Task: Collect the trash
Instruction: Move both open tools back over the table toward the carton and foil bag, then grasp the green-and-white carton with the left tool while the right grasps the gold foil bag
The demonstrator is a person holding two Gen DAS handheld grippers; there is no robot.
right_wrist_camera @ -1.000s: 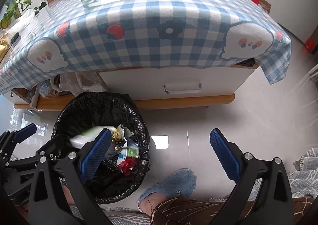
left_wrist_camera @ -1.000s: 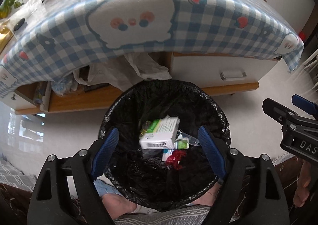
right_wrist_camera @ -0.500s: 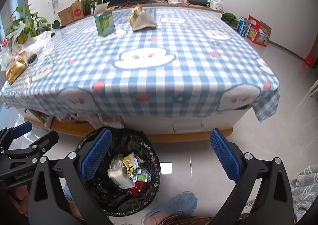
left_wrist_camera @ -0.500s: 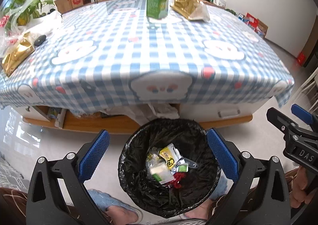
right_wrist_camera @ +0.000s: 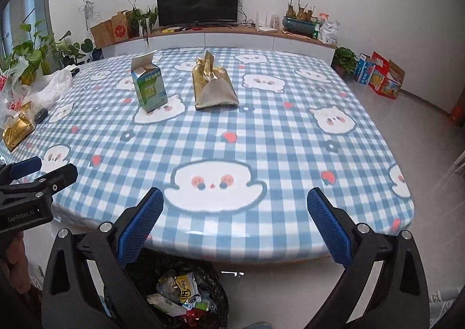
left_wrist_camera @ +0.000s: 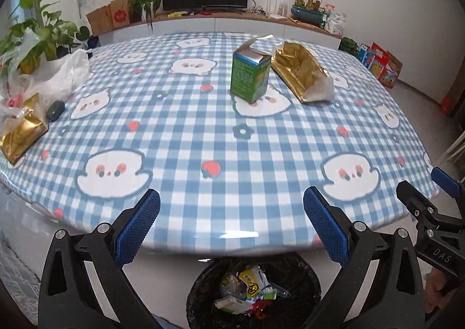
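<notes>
A green carton with its top torn open stands on the checked tablecloth. Beside it lies a crumpled gold foil bag. A second gold bag rests at the table's left edge. Below the near edge stands a bin with a black liner, with wrappers and a white box inside. My left gripper is open and empty above the bin. My right gripper is open and empty over the table's near edge.
A white plastic bag and potted plants crowd the table's left side, next to a small dark object. A television stands on the far sideboard. Coloured boxes sit on the floor at right.
Both grippers have risen from just over the bin to above table height. The white box that was between the left fingers now lies in the bin, and the tabletop has come into view.
</notes>
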